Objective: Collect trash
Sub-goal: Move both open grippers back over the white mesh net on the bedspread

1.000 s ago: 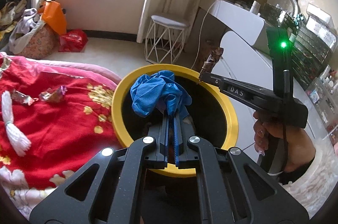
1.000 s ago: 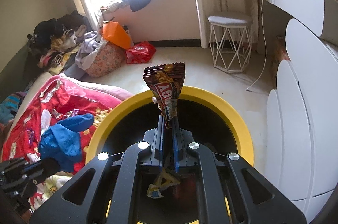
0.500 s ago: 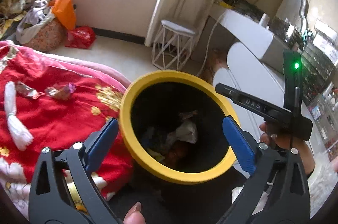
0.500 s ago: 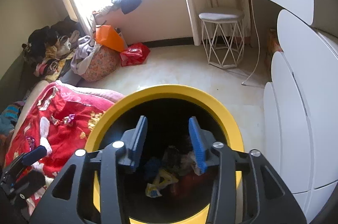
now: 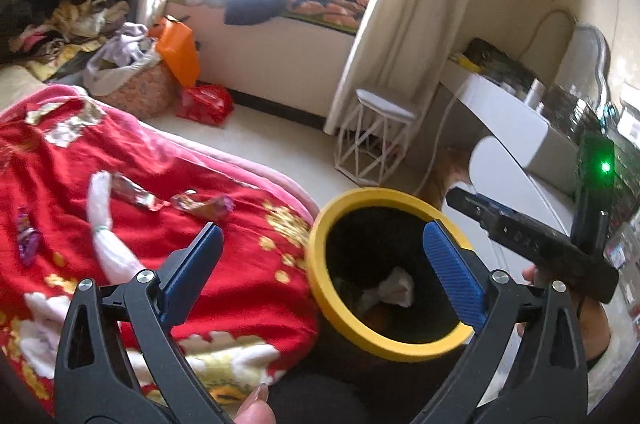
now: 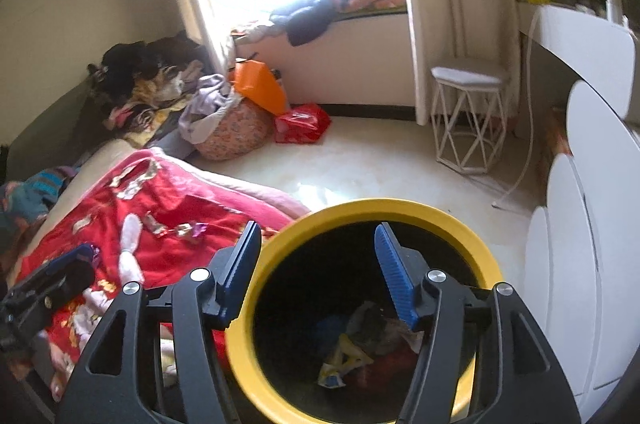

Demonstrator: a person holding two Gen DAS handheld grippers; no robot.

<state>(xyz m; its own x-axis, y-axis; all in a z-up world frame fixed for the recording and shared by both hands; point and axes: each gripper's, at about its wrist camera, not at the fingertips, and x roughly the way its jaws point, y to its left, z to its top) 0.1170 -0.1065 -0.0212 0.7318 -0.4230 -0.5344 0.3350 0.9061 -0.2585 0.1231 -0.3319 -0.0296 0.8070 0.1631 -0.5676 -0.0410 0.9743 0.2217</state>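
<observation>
Left wrist view: left gripper (image 5: pixel 320 266) jaws spread as wide as they go, nothing between the blue pads. Red blanket (image 5: pixel 248 264) on the bed fills the left; on it, left to right: one purple wrapper (image 5: pixel 26 242) near the left edge, one white tassel (image 5: pixel 106 232), one silver-brown wrapper (image 5: pixel 136 194), one crumpled foil wrapper (image 5: pixel 204 204). So three wrappers are loose on the blanket, all well apart from the jaws. Any print on them is too blurred to read. Yellow-rimmed trash bin (image 5: pixel 320 288) stands touching the blanket's right edge, partly behind the right pad. Inside it only one white crumpled piece (image 5: pixel 394 288) resolves; the rest is dark. Right gripper (image 5: pixel 460 202) comes in from the right, seen side-on with its jaw gap hidden and a green LED lit; lettering on its body is blurred and unreadable.

Right wrist view: left gripper (image 6: pixel 76 256) cut off at the lower-left edge. Right gripper (image 6: pixel 316 272) hangs over the bin (image 6: pixel 400 210), jaws partway apart and opening, nothing gripped. Bin contents (image 6: pixel 360 344) are a heap: a yellow-white wrapper, something blue, something red; no count possible and no legible print. One white wire stool (image 6: pixel 468 120) stands on the floor at the right.
</observation>
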